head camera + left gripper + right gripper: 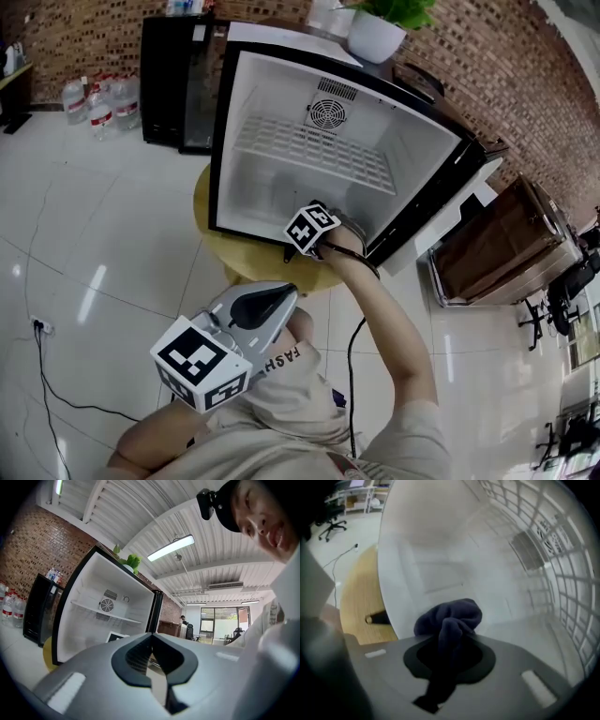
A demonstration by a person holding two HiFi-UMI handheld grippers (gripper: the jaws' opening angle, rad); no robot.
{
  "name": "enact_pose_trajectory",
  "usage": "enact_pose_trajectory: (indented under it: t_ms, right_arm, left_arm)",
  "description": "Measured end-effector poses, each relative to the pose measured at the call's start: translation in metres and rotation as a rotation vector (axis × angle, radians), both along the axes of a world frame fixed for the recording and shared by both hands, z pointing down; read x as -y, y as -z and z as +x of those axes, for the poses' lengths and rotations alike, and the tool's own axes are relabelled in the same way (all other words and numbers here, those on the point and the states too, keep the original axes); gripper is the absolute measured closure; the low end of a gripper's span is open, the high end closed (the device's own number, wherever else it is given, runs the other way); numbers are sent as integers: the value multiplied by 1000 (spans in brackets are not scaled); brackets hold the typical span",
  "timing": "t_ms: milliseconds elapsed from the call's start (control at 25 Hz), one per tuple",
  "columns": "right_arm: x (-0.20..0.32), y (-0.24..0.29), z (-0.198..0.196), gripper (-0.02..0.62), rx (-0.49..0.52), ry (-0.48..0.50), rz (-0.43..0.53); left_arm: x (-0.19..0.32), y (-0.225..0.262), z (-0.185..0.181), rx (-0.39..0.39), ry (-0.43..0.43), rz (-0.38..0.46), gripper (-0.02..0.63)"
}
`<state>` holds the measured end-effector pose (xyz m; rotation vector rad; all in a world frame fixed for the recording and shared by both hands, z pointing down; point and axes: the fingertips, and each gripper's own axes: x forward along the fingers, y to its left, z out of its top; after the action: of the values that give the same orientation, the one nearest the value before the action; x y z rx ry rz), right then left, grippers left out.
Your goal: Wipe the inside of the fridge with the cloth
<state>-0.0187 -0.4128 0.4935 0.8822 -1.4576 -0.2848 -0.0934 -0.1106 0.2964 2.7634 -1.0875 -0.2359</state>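
The small white fridge (309,150) stands open on a round wooden table (246,261), with a wire shelf (314,150) and a fan grille at its back. My right gripper (314,228) is at the front lip of the fridge floor, shut on a bunched dark blue cloth (451,617). In the right gripper view the cloth hangs over the white fridge floor (454,569), and whether it touches the floor I cannot tell. My left gripper (246,317) is held back near the person's chest. Its jaws (152,641) are shut and empty, pointing level at the fridge (105,606).
A black cabinet (175,80) and several water bottles (98,101) stand at the back left. A potted plant (380,28) sits on top of the fridge. A wooden box in a metal frame (506,248) stands at the right. A cable (47,380) lies on the tiled floor.
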Motion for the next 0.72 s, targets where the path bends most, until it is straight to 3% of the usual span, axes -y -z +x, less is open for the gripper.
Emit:
enact_pose_trajectory:
  t_ms: [120,200,280,400,480,600,720]
  right_arm:
    - [-4,-4,44,548,-172,-66,-8]
    - [-10,0,39,548,-175,-28,-2]
    - [-22,23,12,546,28,58,49]
    - [-66,76,-19,546,454,201,82]
    - [-107,100,-26,546,697,301,30]
    - [-170,131,-35,546,1052,441,-94]
    - [-224,156,-28,546,1292,575,-256]
  left_arm:
    - [1,-5,1,7,4,-9,606]
    - [4,-10,0,20,6,-14,606]
    - [8,-13,-3,37,15,-8,606]
    - [17,-15,-9,50,51,6,597]
    - [23,-17,-12,80,76,21,551]
    - [33,-32,-6,177,93,46,430]
    - [36,-52,17,224,53,62,339]
